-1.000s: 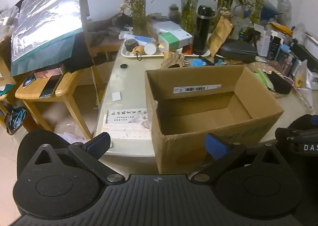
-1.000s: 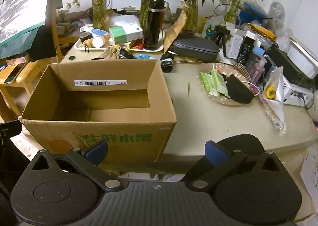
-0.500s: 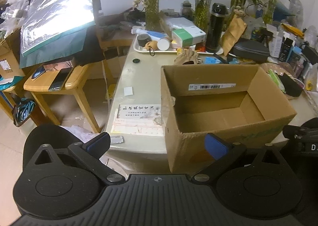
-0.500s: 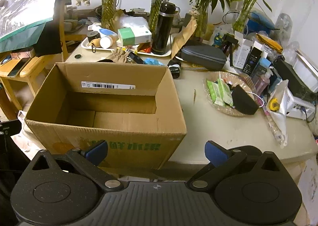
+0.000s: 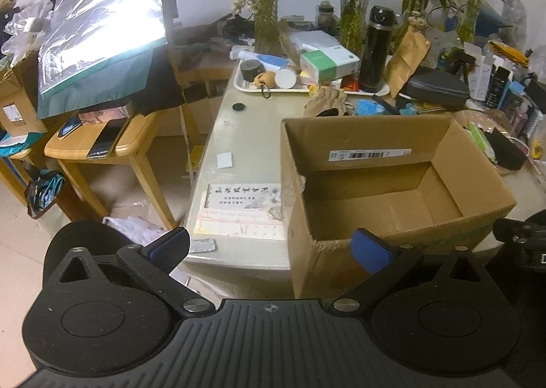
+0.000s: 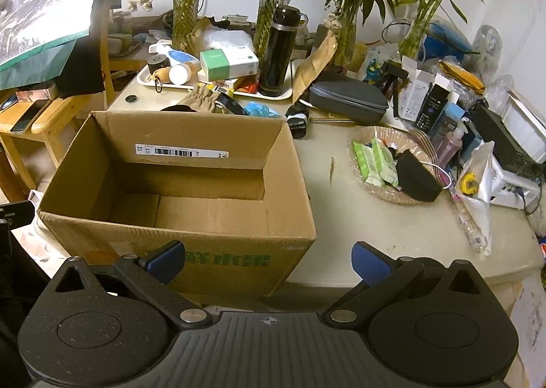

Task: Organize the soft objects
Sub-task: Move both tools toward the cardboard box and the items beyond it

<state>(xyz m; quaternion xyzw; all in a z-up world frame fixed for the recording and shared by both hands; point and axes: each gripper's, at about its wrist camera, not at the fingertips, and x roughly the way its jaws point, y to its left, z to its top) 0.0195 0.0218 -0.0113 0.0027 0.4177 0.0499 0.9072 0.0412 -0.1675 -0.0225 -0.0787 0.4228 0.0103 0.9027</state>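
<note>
An open, empty cardboard box (image 5: pixel 392 183) (image 6: pixel 177 190) stands at the near edge of the pale table (image 5: pixel 239 135). Behind it lie a tan fabric glove (image 5: pixel 324 103) (image 6: pixel 203 98), a crumpled blue soft item (image 5: pixel 368 107) (image 6: pixel 257 110) and a black rolled cloth (image 6: pixel 297 118). My left gripper (image 5: pixel 271 248) hovers open in front of the box's left corner, holding nothing. My right gripper (image 6: pixel 268 260) is open too, low before the box's front wall. A wicker basket (image 6: pixel 375 191) right of the box holds green packets and a black pouch (image 6: pixel 416 178).
A white tray (image 6: pixel 218 89) with bottles, a green box and a black flask (image 6: pixel 278 53) sits at the back among plant vases. A grey case (image 6: pixel 348 99) and cartons crowd the right. A wooden side table (image 5: pixel 102 145) stands left; a printed sheet (image 5: pixel 244 210) lies beside the box.
Both cameras have risen and pulled back a little, so I see deeper into the box. The left view has swung leftward. Both grippers stay open.
</note>
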